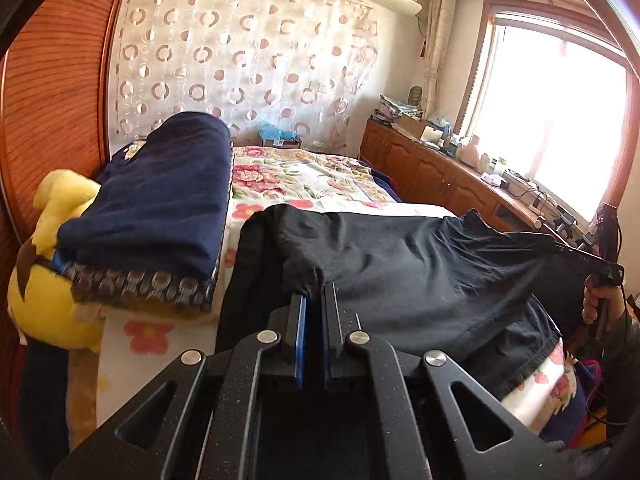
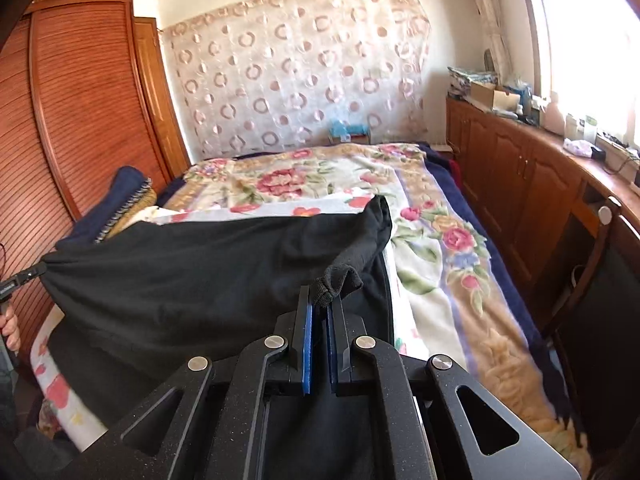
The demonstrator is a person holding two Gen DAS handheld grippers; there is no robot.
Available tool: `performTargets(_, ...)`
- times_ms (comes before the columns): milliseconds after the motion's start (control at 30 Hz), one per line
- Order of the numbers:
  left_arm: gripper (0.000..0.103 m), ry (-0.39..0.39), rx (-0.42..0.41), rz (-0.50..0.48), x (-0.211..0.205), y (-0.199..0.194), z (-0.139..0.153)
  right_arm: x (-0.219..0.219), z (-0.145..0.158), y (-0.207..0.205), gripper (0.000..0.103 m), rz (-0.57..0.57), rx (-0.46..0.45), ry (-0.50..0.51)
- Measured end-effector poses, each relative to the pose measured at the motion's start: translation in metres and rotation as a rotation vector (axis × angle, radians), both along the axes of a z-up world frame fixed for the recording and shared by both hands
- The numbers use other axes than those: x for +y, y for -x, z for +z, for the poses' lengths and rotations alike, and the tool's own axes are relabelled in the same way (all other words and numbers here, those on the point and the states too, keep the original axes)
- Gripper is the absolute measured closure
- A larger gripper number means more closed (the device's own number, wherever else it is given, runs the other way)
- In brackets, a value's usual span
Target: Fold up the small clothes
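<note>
Both clamped on black garment [image 1: 420, 264]: left hand-held gripper [image 1: 314, 300], right hand-held gripper [image 2: 322, 306]. I'd keep the span between them taut, lowering evenly onto the bed [image 2: 440, 280].

You are holding a small black garment of soft knit cotton [image 1: 420, 264] [image 2: 192, 276], and it is hanging stretched between two pinched corners, just above the flowered bed cover. Its upper edge is running almost straight from one corner to the other, sagging a little in the middle. The cloth below is falling in loose wrinkles, and its stitched hem is resting on the bed. At each pinched corner the fabric is bunching into a small knob.
</note>
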State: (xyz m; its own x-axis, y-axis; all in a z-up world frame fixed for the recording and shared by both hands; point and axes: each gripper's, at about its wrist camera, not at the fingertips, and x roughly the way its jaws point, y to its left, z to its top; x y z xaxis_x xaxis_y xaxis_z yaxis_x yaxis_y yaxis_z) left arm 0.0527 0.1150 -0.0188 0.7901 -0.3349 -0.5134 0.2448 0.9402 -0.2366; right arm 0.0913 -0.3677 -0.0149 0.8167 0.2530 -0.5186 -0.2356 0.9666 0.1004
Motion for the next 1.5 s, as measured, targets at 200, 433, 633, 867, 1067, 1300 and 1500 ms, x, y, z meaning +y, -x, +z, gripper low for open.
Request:
performTargets(200,0.096,-0.001,0.004,0.022,0.010,0.021,-0.008,-0.005,-0.007,0.040,0.097,0.025,0.010,0.008)
performTargets(433,0.096,-0.001,0.064,0.057,0.022,0.024,-0.030,-0.009,-0.030,0.069,0.097,0.023,0.093,0.019)
performTargets(633,0.096,-0.038,0.150,0.067,0.018,0.016,-0.054,-0.007,-0.040,0.062,0.097,0.009,0.160,0.028)
performTargets(867,0.096,-0.048,0.158,0.068,0.014,0.020,-0.058,0.005,-0.036,0.050,0.089,0.013,0.199,0.082)
performTargets(1067,0.075,-0.080,0.105,0.110,0.020,0.032,-0.047,-0.005,-0.014,0.061,0.077,-0.017,0.132,0.100)
performTargets(1300,0.025,-0.110,0.070,0.113,0.024,0.027,-0.035,0.005,0.002,0.044,0.070,-0.040,0.064,0.140)
performTargets(1500,0.023,-0.145,0.038,0.109,0.006,0.002,-0.024,0.032,-0.001,0.005,0.069,0.018,0.050,0.101)
